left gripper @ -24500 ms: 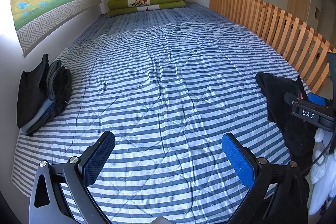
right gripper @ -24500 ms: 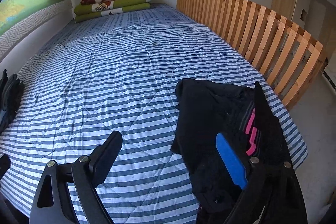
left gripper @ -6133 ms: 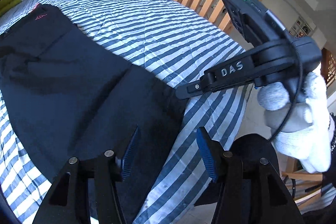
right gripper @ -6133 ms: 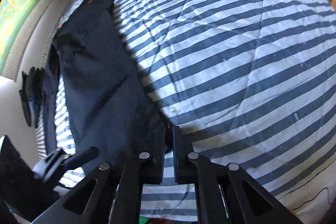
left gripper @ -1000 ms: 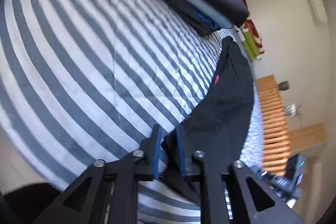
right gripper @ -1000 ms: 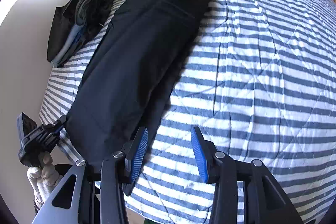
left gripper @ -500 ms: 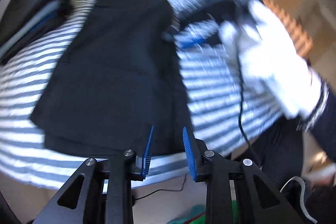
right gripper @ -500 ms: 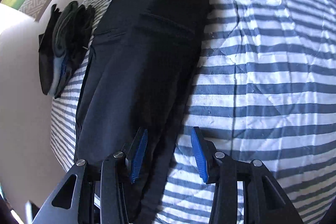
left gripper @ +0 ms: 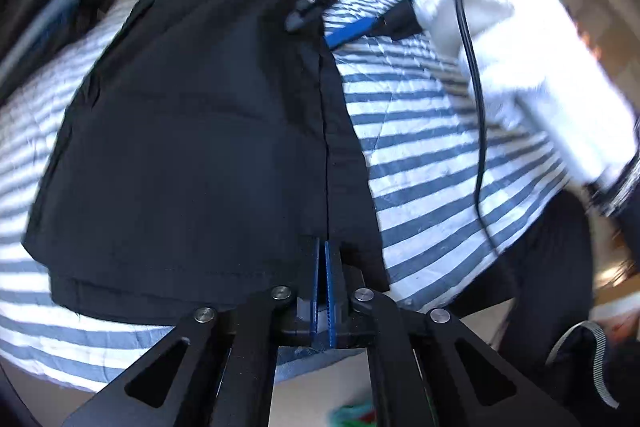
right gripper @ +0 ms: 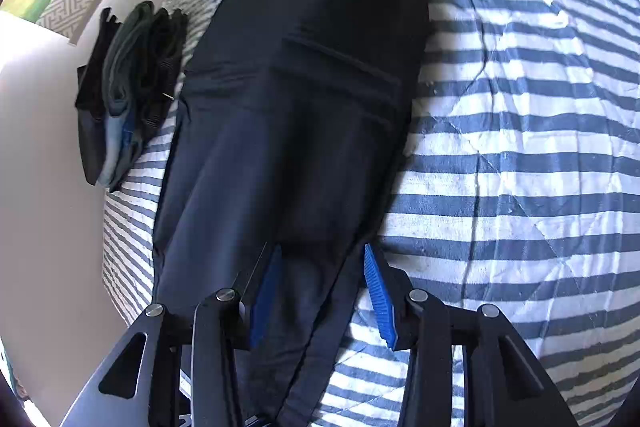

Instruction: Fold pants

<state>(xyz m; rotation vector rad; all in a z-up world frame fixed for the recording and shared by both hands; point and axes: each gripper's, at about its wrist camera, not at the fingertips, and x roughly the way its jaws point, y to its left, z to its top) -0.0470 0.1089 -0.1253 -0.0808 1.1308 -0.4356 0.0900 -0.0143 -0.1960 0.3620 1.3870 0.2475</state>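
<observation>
Black pants (left gripper: 192,115) lying long and flat on the striped bed (left gripper: 432,155). Left hand-held gripper (left gripper: 323,259) pinched tight on the near hem. Right hand-held gripper (right gripper: 320,267) closing, blue pads either side of the pants' edge, not yet squeezing.

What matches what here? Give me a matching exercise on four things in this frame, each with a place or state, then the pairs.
Things:
1. pants
2. clothes pile
3. left claw
4. right claw

Places or states:
A. by the wall, left of the pants
B. closing, cloth between its pads
C. spread on the striped bedspread
D. shut at the pants' near edge

Pairs: 1-C, 2-A, 3-D, 4-B
</observation>
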